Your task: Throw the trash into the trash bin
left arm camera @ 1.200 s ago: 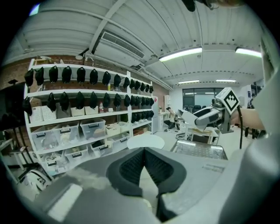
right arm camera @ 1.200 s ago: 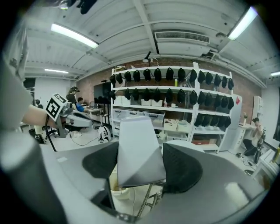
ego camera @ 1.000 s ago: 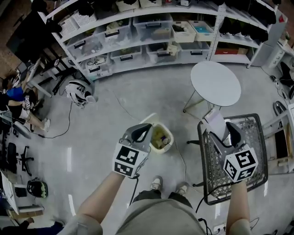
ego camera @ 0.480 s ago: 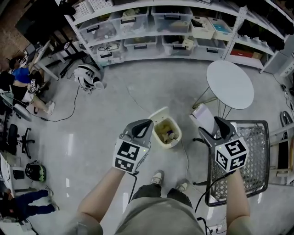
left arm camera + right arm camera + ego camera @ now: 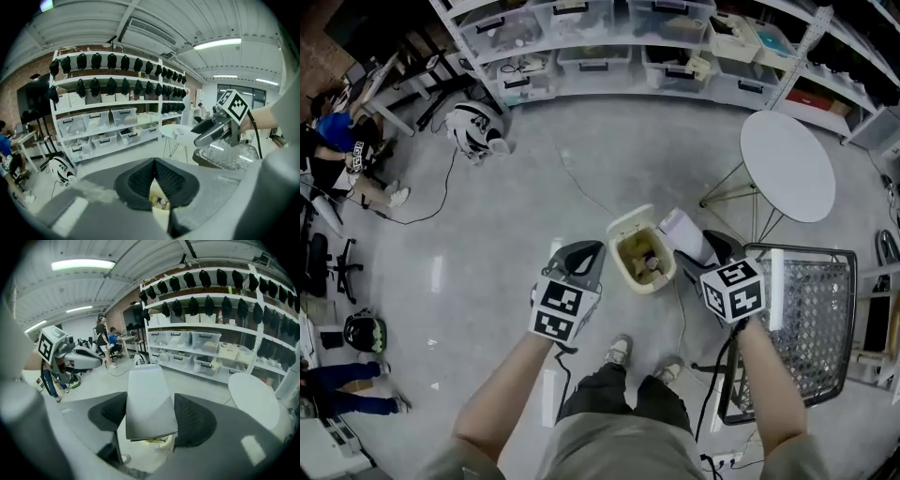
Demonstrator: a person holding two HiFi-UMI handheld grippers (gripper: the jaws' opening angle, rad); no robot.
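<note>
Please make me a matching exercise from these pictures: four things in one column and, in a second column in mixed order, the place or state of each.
Things
1. white box
2. trash bin
3. round table
4. helmet

Places or states
A. on the floor near the shelves, at the left
B. on the floor, top open
C. held in the right gripper
D. standing beyond the wire basket

Pairs: 1-C, 2-B, 3-D, 4-A
</note>
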